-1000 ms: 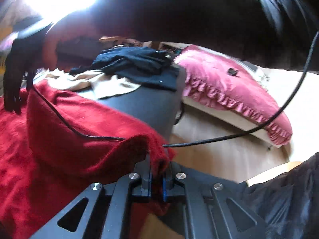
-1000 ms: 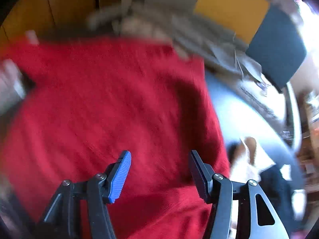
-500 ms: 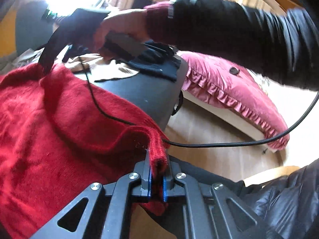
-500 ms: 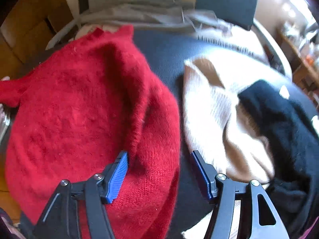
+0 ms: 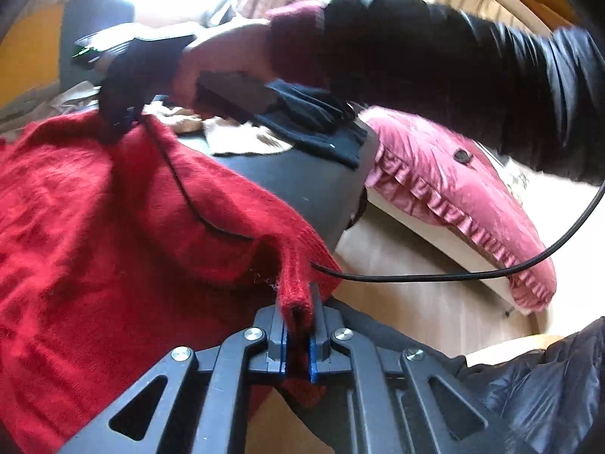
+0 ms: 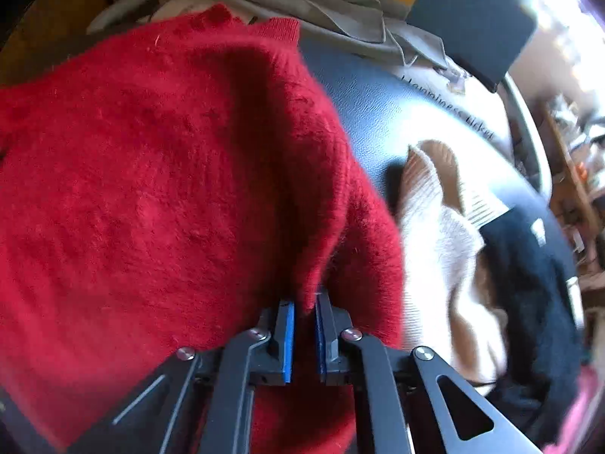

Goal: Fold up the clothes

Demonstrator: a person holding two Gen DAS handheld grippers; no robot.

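A fluffy red sweater (image 5: pixel 113 246) lies spread over a dark padded surface (image 5: pixel 302 185). My left gripper (image 5: pixel 298 325) is shut on a corner of it at the surface's near edge. In the right wrist view the sweater (image 6: pixel 151 189) fills the left half, and my right gripper (image 6: pixel 304 314) is closing on a raised fold of its right edge, with the pads pressing the knit. The left wrist view shows that right gripper (image 5: pixel 121 113) at the sweater's far edge, held by a person's hand (image 5: pixel 219 60).
A cream garment (image 6: pixel 435 234) and a black garment (image 6: pixel 529 265) lie to the right of the sweater on the dark surface (image 6: pixel 378 113). Grey cloth (image 6: pixel 302 0) lies at the back. A pink frilled cushion (image 5: pixel 446 181) sits beyond the edge. A black cable (image 5: pixel 453 274) crosses the sweater.
My right gripper moved to the sweater's right edge and went from wide open to closed on a fold. The left gripper kept its grip on the corner and shifted slightly.
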